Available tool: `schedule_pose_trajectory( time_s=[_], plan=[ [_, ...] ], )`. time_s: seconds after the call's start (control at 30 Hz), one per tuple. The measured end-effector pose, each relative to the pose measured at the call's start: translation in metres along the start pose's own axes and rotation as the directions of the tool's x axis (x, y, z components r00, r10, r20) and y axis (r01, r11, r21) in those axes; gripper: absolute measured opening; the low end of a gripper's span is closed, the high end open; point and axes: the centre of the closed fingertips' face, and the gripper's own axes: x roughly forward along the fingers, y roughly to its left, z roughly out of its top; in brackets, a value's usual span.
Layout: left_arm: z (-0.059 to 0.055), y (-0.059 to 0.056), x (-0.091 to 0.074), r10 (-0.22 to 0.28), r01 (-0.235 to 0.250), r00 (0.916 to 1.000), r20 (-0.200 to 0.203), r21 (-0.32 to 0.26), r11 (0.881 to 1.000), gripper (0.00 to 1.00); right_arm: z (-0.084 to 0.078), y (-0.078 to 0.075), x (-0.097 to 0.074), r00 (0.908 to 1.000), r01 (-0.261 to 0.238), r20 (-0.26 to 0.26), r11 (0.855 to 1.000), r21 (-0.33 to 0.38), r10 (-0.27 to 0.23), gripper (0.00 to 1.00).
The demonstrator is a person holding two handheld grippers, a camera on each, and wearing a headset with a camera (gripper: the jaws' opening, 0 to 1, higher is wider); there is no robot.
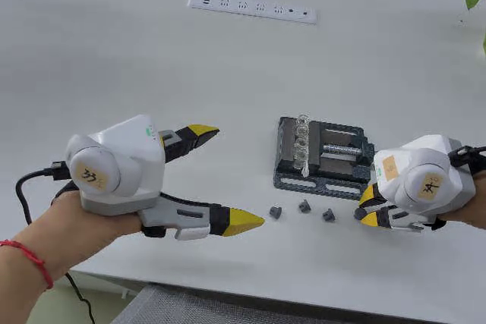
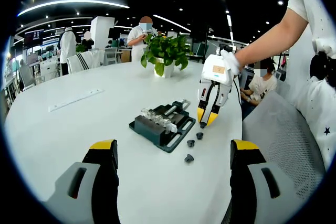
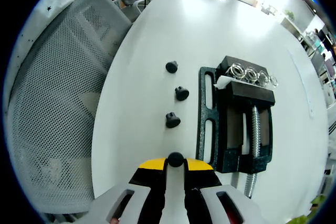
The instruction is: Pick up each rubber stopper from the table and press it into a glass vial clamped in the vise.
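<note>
A dark vise (image 1: 323, 158) stands mid-table and clamps a row of several clear glass vials (image 1: 301, 140), their open mouths seen from above in the right gripper view (image 3: 252, 73). Three black rubber stoppers lie in a line before it (image 1: 276, 212) (image 1: 304, 206) (image 1: 329, 215). My right gripper (image 1: 367, 207) is low at the right end of that line, shut on a fourth stopper (image 3: 175, 159) at its yellow tips. My left gripper (image 1: 224, 176) hovers open and empty left of the vise, facing the vise (image 2: 163, 127) and the right gripper (image 2: 206, 118).
A white power strip (image 1: 252, 7) lies at the table's far side. A potted plant (image 2: 165, 53) stands beyond the vise. A mesh chair (image 3: 58, 103) sits off the table's near edge. People are in the room behind.
</note>
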Motion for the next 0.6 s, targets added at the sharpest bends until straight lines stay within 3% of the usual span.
schedule_pose_trajectory(
  time_s=[0.6],
  plan=[
    [0.0009,-0.0015,0.0008,-0.003,0.003,1.0000,0.004,0.003,1.000,0.86,-0.0006,0.0008,-0.0015,0.9999,-0.011,0.007,1.000,0.008,0.011,0.08]
  ],
)
